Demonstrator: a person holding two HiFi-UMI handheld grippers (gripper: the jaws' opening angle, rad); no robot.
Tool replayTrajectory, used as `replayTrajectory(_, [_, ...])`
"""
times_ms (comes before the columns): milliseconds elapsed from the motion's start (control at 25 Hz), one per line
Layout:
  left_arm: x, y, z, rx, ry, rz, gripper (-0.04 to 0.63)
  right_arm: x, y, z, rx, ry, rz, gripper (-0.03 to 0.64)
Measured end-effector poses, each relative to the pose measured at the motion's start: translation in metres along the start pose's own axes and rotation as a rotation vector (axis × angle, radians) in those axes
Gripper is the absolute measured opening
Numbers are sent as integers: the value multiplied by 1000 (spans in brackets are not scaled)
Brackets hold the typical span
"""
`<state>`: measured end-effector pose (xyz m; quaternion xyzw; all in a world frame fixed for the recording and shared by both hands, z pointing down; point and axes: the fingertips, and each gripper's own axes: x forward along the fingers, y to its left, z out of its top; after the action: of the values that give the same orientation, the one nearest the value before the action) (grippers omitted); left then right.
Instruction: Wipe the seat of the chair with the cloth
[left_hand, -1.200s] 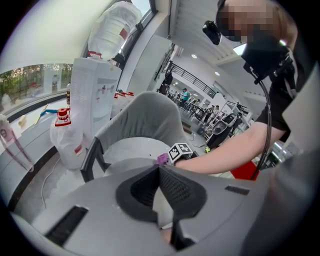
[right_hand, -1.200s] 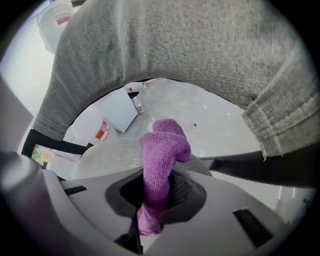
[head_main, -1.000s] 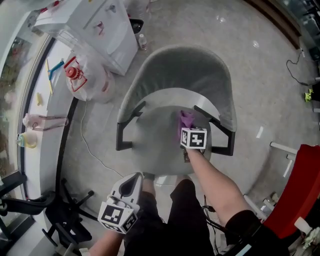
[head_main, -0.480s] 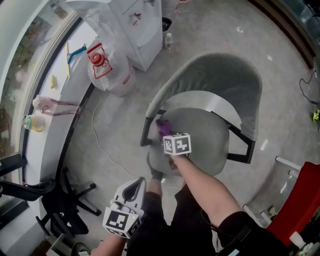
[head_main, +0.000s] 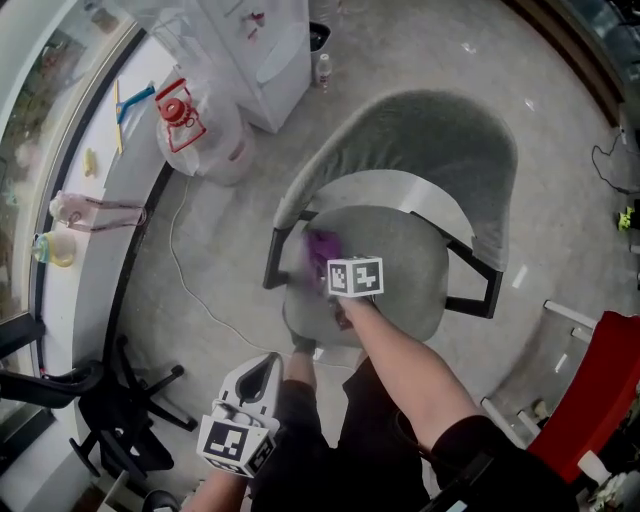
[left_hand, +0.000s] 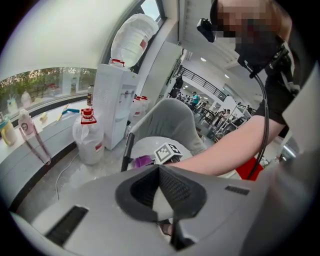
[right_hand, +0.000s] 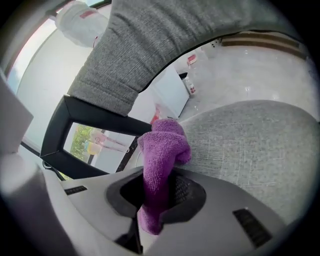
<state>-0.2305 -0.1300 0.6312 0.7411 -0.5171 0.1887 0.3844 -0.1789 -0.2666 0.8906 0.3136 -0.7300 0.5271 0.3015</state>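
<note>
On the grey chair (head_main: 430, 130), near the left edge of its seat (head_main: 405, 270), the right gripper (right_hand: 159, 192) has its jaws clamped on a purple cloth (right_hand: 164, 145) that touches the fabric. Off the chair, the left gripper (left_hand: 159, 172) has its jaws closed together on nothing.

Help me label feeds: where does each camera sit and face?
Head view: on the head, steeply down at the chair; left tongs, right tongs show.
Left gripper view: on left tongs, facing the chair; they show shut.
Right gripper view: on right tongs, across the seat; they clamp the cloth.
All three share the cloth.
</note>
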Motion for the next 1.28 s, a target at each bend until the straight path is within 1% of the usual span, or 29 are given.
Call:
replayTrajectory(240, [19, -27, 7, 27, 13, -44, 6, -30, -48, -6, 37, -3, -75, 67])
replayTrajectory(360, [30, -35, 8, 54, 7, -46, 5, -50, -78, -13, 79, -7, -132, 67])
replayTrajectory(440, [37, -43, 11, 51, 16, -50, 6, -64, -99, -19, 104, -7, -163, 67])
replayTrajectory(520, [42, -54, 13, 51, 25, -61, 6, -79, -117, -25, 116, -8, -184, 67])
replayTrajectory(680, [52, -75, 13, 77, 32, -96, 6, -106, -151, -33, 132, -11, -230, 67])
replayTrajectory(1000, [68, -109, 14, 107, 39, -154, 5, -150, -203, -47, 124, 42, -369, 67])
replayTrajectory(1280, [70, -117, 16, 116, 42, -171, 6, -178, -231, -54, 124, 52, -489, 67])
